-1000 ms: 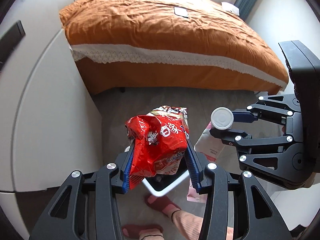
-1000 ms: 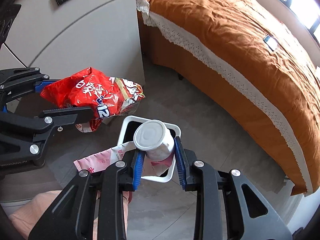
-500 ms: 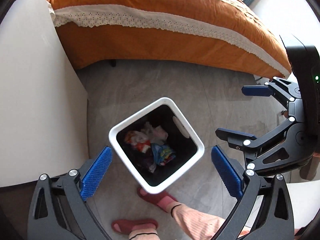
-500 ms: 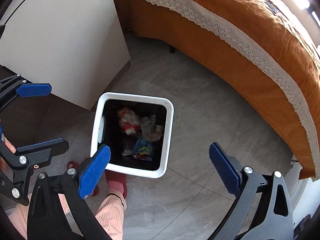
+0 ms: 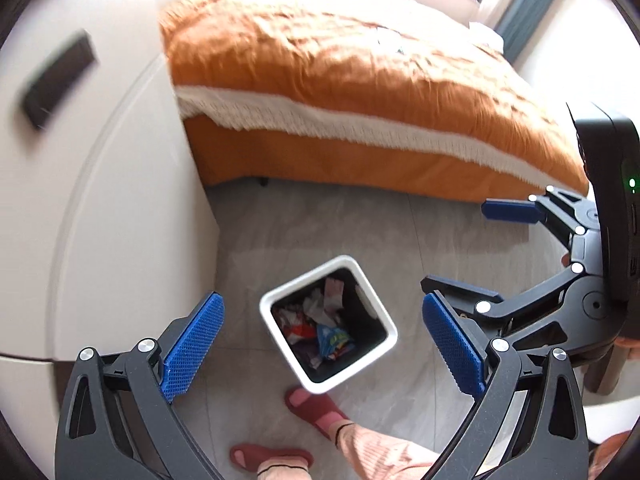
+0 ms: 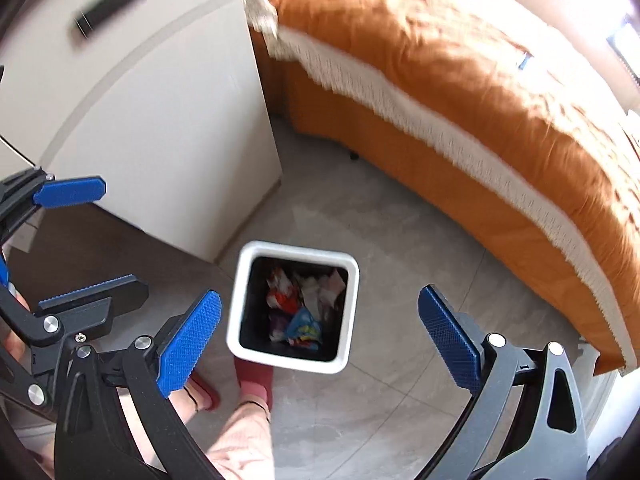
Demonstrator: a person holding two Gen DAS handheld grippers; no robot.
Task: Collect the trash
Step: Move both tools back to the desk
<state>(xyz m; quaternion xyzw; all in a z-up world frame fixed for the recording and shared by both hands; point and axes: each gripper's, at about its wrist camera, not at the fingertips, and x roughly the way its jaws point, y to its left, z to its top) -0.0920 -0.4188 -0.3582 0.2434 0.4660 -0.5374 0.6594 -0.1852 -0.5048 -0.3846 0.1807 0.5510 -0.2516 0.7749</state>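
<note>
A white square trash bin (image 5: 349,262) stands on the grey floor, with crumpled wrappers (image 5: 320,326) lying in its dark inside. My left gripper (image 5: 320,304) hangs above it, open wide, with nothing between its blue pads. In the right wrist view the same bin (image 6: 296,248) lies below my right gripper (image 6: 320,298), which is also open and empty, and the trash (image 6: 298,308) shows inside. The right gripper (image 5: 476,248) appears at the right of the left wrist view. The left gripper (image 6: 120,236) appears at the left of the right wrist view. Both point steeply down.
A bed with an orange cover (image 5: 360,80) and white lace trim fills the far side. A white cabinet (image 5: 100,200) stands close on the bin's left. A person's feet in red slippers (image 5: 316,404) stand right beside the bin's near corner.
A second ago the left gripper held a red snack bag and the right held a white cup with a pink wrapper. Both opened, the items dropped into the bin, and both grippers rose.
</note>
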